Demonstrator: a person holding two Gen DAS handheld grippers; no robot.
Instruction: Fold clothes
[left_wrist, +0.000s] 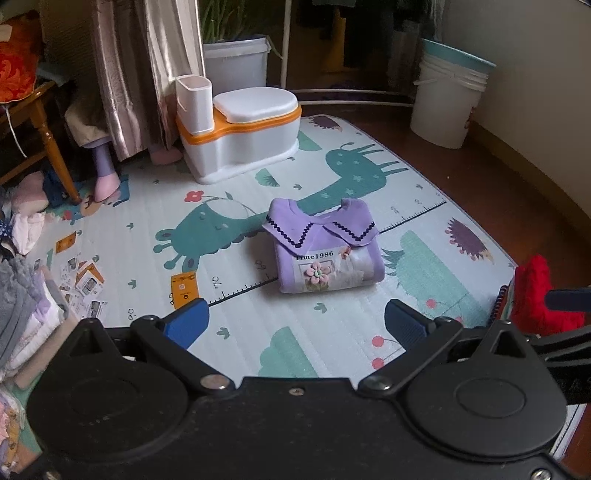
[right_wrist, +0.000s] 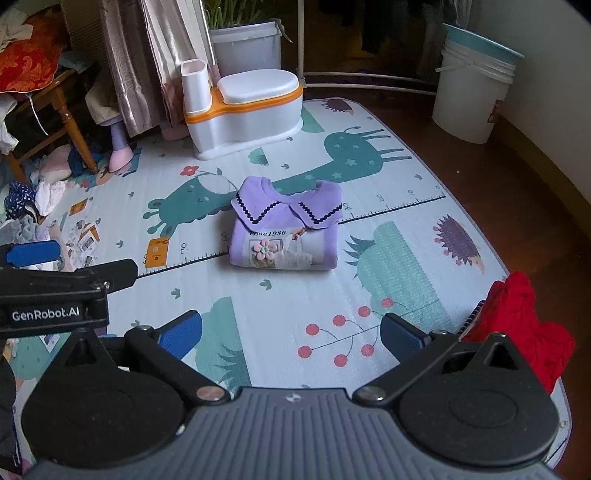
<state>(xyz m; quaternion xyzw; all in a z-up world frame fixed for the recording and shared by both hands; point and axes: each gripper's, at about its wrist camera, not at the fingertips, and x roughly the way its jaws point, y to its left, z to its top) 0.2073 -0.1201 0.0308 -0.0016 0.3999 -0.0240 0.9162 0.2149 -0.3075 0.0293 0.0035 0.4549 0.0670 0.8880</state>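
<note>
A purple sweater lies folded into a neat square on the play mat, collar up and flower patch facing me. My left gripper hangs open above the mat, well short of the sweater, with nothing between its blue fingers. My right gripper is open too, empty, also back from the sweater. The left gripper shows again at the left edge of the right wrist view. A crumpled red garment lies at the mat's right edge.
A white and orange toy potty stands at the mat's far side. A pile of clothes sits at the left, with scattered cards nearby. A white bucket stands far right, a wooden chair far left.
</note>
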